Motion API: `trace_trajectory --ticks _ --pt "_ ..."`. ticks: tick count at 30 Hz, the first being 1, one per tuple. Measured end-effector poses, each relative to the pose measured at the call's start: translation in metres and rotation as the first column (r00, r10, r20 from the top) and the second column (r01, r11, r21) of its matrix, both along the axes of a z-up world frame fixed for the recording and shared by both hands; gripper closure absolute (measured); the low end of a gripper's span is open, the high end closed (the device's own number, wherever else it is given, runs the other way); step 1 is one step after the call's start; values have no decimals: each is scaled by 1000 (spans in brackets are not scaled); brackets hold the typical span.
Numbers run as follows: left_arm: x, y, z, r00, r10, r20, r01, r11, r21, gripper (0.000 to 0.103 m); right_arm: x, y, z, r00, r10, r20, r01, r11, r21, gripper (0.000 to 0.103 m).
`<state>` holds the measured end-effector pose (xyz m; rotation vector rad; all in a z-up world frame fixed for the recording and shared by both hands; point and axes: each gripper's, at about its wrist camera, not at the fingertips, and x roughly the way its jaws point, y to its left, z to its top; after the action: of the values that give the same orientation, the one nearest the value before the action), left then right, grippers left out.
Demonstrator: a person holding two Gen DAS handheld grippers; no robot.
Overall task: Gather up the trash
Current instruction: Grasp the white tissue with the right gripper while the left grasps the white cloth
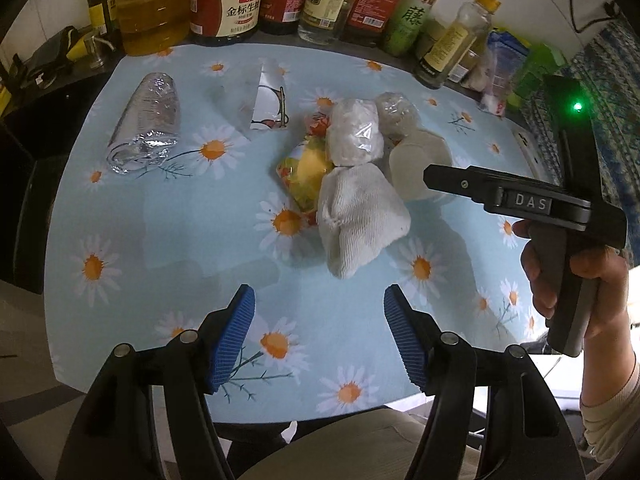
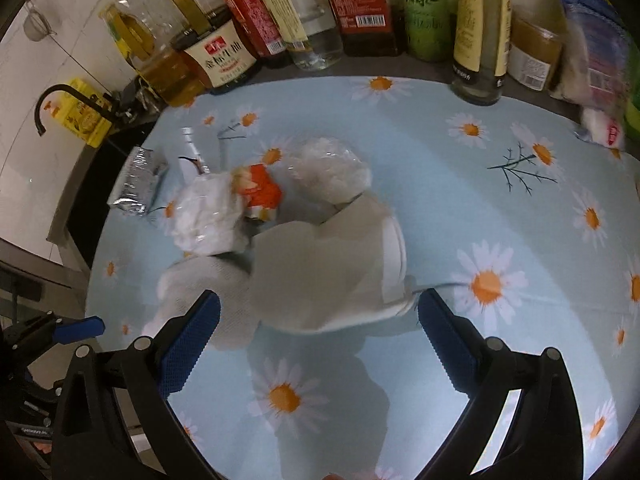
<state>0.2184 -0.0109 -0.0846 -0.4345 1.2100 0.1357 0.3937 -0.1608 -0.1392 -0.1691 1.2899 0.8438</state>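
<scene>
A heap of trash lies mid-table on the daisy-print cloth (image 1: 160, 240): a white knitted rag (image 1: 360, 220), a clear bag of white stuff (image 1: 354, 132), a yellow-red snack wrapper (image 1: 304, 172), a second clear bag (image 1: 396, 112) and a crushed paper cup (image 1: 416, 160). A crumpled clear plastic cup (image 1: 146, 124) lies apart at the left, with a torn printed wrapper (image 1: 268, 100) beside it. My left gripper (image 1: 320, 328) is open and empty, short of the rag. My right gripper (image 2: 320, 336) is open, with the paper cup (image 2: 320, 264) just ahead between its fingers.
Oil, soy sauce and vinegar bottles (image 1: 224, 0) line the table's far edge. A blue-white packet (image 2: 592, 40) and a small wrapped item (image 2: 604, 130) sit at the far right. A sink with a black tap (image 2: 60, 100) lies past the left edge.
</scene>
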Motion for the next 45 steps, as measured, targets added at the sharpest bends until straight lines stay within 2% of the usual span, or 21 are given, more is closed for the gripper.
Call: trace_trajectory --ticks 9,10,11,15,27,36,38,40,41,45 --pt "21 -7 -3 1000 12 -19 -11 1000 7 38 14 11 -16 998 56 -40 -56 998 2 5" --pt "23 -8 -4 1000 11 -23 -11 1000 7 38 14 12 -17 997 64 -40 -64 998 5 9" --pt "25 -9 -5 1000 10 -27 -10 1000 5 38 14 13 -17 997 73 -39 -73 997 1 19" --pt "33 -13 -9 999 3 -35 -3 1000 5 38 14 13 -17 995 99 -27 -99 995 4 20" --pt "57 -26 -12 999 -34 -41 35 999 9 38 22 -13 5 998 54 -36 -51 995 81 20" --pt "77 -32 -27 996 -59 -71 61 998 28 38 19 -35 12 998 18 -54 -11 993 114 20" --pt "80 -32 -30 996 -55 -73 57 998 23 40 18 -38 10 998 14 -62 -7 993 115 20" --pt "82 -33 -32 995 -63 -79 66 997 29 52 17 -42 8 997 8 -72 1 993 116 20" --pt "82 -32 -32 995 -64 -77 66 997 28 53 17 -43 7 997 5 -75 4 993 117 20" --pt "80 -31 -31 996 -57 -67 58 998 24 69 18 -47 3 996 -4 -92 14 993 116 20"
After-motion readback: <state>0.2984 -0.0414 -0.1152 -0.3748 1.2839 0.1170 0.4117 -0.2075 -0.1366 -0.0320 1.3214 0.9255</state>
